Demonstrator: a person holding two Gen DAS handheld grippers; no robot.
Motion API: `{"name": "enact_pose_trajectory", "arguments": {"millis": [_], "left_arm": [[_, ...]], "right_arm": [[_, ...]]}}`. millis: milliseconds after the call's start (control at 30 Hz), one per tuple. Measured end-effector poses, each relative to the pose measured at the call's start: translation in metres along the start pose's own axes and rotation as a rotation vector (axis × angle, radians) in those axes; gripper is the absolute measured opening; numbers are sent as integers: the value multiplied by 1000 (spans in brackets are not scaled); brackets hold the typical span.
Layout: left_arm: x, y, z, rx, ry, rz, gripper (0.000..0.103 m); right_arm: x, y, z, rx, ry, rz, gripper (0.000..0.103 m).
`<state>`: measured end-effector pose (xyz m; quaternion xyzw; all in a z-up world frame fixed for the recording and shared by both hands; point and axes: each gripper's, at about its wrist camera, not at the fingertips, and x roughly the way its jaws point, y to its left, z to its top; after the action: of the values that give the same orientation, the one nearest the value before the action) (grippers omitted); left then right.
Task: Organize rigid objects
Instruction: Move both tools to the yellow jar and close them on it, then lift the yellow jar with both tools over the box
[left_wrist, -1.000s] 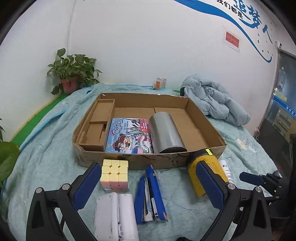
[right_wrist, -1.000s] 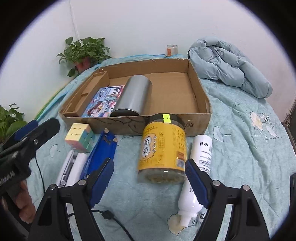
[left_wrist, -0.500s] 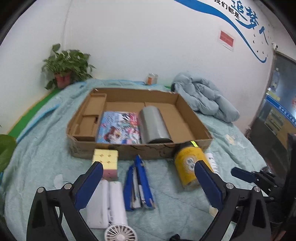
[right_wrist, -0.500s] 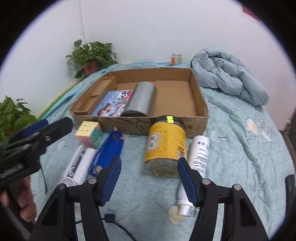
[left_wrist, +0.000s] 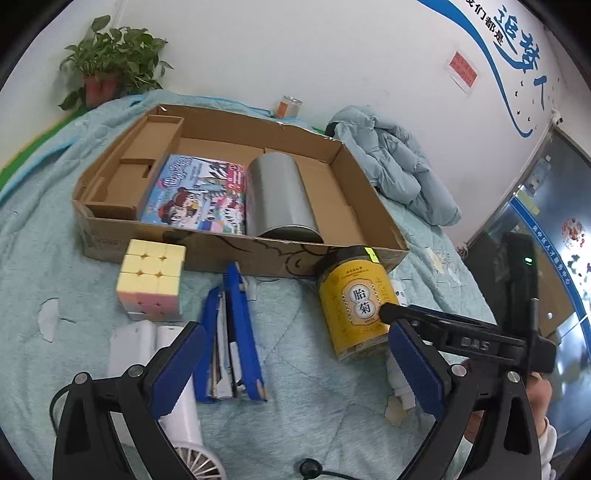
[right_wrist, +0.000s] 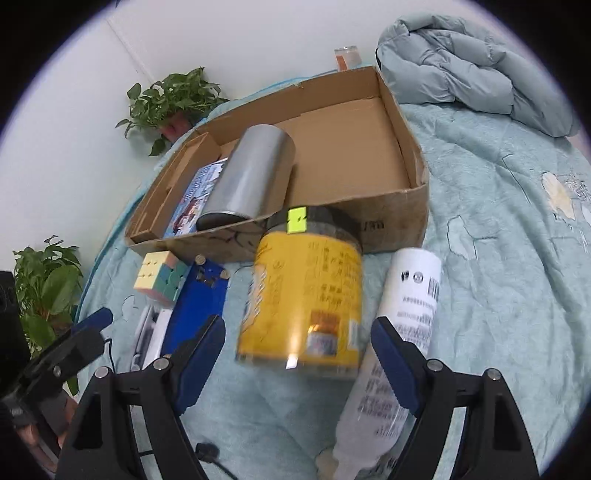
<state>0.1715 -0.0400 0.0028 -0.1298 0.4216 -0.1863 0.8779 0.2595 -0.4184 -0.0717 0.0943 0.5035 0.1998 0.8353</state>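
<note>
A: Right wrist view: where is the yellow jar (right_wrist: 301, 295)?
B: It lies on the teal quilt (right_wrist: 498, 295) against the cardboard box (right_wrist: 413, 210). The right gripper (right_wrist: 297, 363), jaws just widened, frames it untouched.
A: And the left gripper (left_wrist: 295, 369)?
B: It gapes wide above a blue stapler (left_wrist: 229, 332).

Your bed (left_wrist: 303, 424) carries the box (left_wrist: 236, 254) at twelve o'clock — cube (left_wrist: 151, 282), case (left_wrist: 231, 343), fan (left_wrist: 147, 369), jar (left_wrist: 354, 306), bottle (right_wrist: 399, 332) below; jacket (left_wrist: 395, 166) at two.

yellow jar (left_wrist: 356, 306): "胎菊" | right claw (left_wrist: 476, 345): "DAS"
</note>
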Motion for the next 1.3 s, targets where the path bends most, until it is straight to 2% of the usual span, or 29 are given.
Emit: {"name": "enact_pose_trajectory", "arguments": {"millis": [33, 100, 233, 333, 400, 467, 567, 667, 733, 833, 967, 1200, 1300], "left_arm": [[3, -1, 1, 1, 7, -9, 100], [11, -2, 2, -2, 21, -43, 100], [31, -1, 8, -32, 74, -128, 98], [48, 3, 18, -82, 108, -228, 98], [59, 3, 24, -89, 140, -262, 95], [71, 0, 28, -90, 174, -267, 95], [88, -6, 32, -69, 235, -274, 87], [105, -10, 32, -59, 295, -256, 79], [114, -10, 30, -63, 322, -217, 79], [120, -9, 31, -56, 324, -186, 77], [122, -7, 33, -47, 328, -181, 78], [122, -8, 33, -45, 325, -189, 78], [114, -10, 34, -43, 300, -205, 77]], "right_arm": [[5, -1, 2, -3, 21, -5, 74], [12, -1, 3, -7, 59, 32, 69], [12, 23, -7, -123, 45, -15, 69], [15, 34, -11, -168, 55, 0, 69], [17, 35, -9, -160, 68, 16, 70], [19, 29, -7, -120, 87, 46, 71], [21, 26, -6, -101, 101, 63, 71], [24, 32, -6, -109, 111, 47, 73], [28, 34, -6, -104, 118, 45, 76], [35, 36, -7, -90, 125, 56, 80], [44, 35, -8, -69, 137, 79, 83], [46, 44, -10, -97, 127, 38, 84], [40, 47, -13, -72, 81, 26, 84]]}}
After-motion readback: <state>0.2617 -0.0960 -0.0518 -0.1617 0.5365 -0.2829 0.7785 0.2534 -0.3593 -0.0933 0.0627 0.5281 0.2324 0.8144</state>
